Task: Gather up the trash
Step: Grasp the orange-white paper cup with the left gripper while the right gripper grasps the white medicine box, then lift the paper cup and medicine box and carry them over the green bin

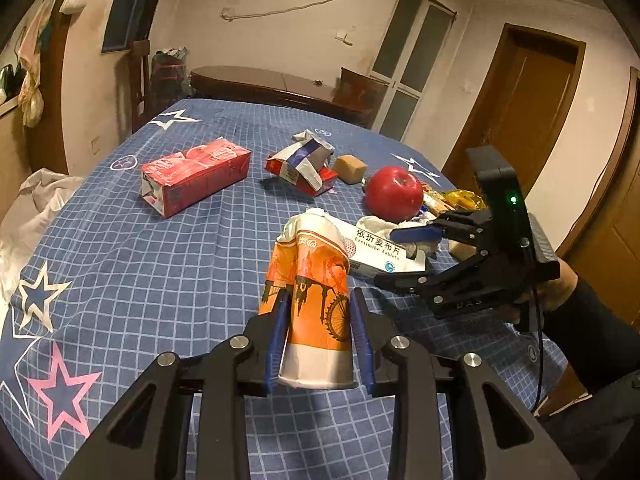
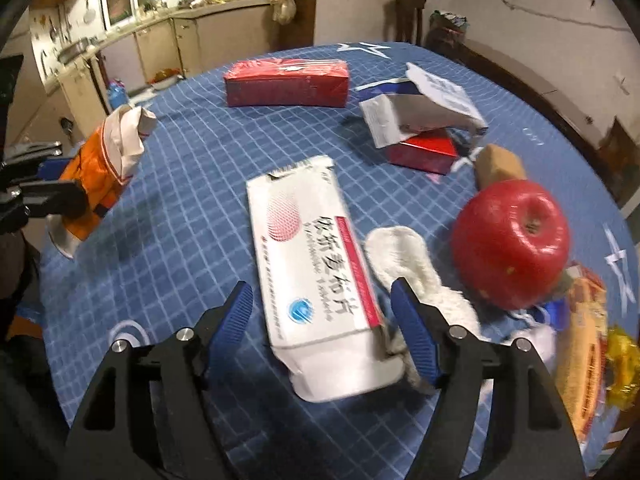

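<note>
A crumpled orange paper cup [image 1: 312,300] [image 2: 100,172] hangs just above the blue checked tablecloth [image 1: 160,260], and my left gripper [image 1: 320,336] [image 2: 44,184] is shut on its lower half. A flattened white medicine box [image 2: 316,260] [image 1: 380,254] lies on the cloth. My right gripper [image 2: 322,308] [image 1: 386,257] is open and straddles the box's near end, with its pads clear of the sides. A white tissue wad [image 2: 404,256] lies against the box under the right finger. A person's hand [image 1: 560,284] holds the right gripper.
On the table lie a red carton [image 1: 196,176] [image 2: 286,84], a crumpled silver bag over a small red box [image 1: 304,160] [image 2: 420,116], a tan block [image 1: 350,168], a red apple [image 1: 394,194] [image 2: 512,244] and yellow-orange wrappers [image 2: 584,340]. A white bag [image 1: 40,200] hangs off the left edge.
</note>
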`<state>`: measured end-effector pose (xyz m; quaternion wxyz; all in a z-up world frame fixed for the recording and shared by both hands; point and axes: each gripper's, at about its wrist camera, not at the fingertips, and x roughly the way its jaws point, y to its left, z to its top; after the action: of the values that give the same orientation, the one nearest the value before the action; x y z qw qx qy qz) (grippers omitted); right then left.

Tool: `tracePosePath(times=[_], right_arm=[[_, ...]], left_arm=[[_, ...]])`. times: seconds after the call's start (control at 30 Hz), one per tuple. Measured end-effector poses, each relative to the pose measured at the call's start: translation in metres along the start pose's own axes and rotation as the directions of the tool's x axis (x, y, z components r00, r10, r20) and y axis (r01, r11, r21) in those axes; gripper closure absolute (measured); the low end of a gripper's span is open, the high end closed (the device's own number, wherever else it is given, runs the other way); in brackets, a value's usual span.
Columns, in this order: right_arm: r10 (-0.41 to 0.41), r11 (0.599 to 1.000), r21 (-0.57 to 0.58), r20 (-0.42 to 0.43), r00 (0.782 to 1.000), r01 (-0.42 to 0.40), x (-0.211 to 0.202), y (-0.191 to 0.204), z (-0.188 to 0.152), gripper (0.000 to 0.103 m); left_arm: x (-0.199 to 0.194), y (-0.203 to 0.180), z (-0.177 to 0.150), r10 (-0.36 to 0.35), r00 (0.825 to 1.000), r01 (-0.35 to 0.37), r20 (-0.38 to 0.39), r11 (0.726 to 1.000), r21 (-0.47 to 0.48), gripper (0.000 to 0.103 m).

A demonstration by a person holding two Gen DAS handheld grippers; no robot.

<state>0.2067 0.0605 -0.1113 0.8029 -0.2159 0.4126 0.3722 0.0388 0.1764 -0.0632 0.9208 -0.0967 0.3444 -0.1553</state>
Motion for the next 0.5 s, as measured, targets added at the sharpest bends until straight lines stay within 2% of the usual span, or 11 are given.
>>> tracePosePath(times=[0.03, 0.13, 0.33, 0.5], right_arm=[[-0.017, 1.0, -0.009, -0.004, 1.0, 0.017, 0.003, 0.003, 0.0, 0.048], [-0.02, 1.0, -0.005, 0.012, 1.0, 0.02, -0.003, 0.01, -0.004, 0.051], [-0.019, 0.995, 0.096, 0.079, 0.997, 0.011, -0.056, 0.033, -0.047, 0.051], [-0.1, 0.966, 0.243, 0.034, 0.994, 0.088, -0.077, 0.028, -0.09, 0.051]], left_arm=[[0.0, 0.001, 0.0, 0.002, 1.0, -0.002, -0.002, 1.0, -0.005, 0.071], [0.002, 0.002, -0.001, 0.007, 1.0, -0.007, -0.005, 1.0, -0.01, 0.07], [0.005, 0.001, -0.003, 0.004, 1.0, -0.004, -0.004, 1.0, -0.001, 0.07], [0.018, -0.007, -0.005, 0.007, 0.999, -0.006, -0.039, 1.0, 0.028, 0.07]])
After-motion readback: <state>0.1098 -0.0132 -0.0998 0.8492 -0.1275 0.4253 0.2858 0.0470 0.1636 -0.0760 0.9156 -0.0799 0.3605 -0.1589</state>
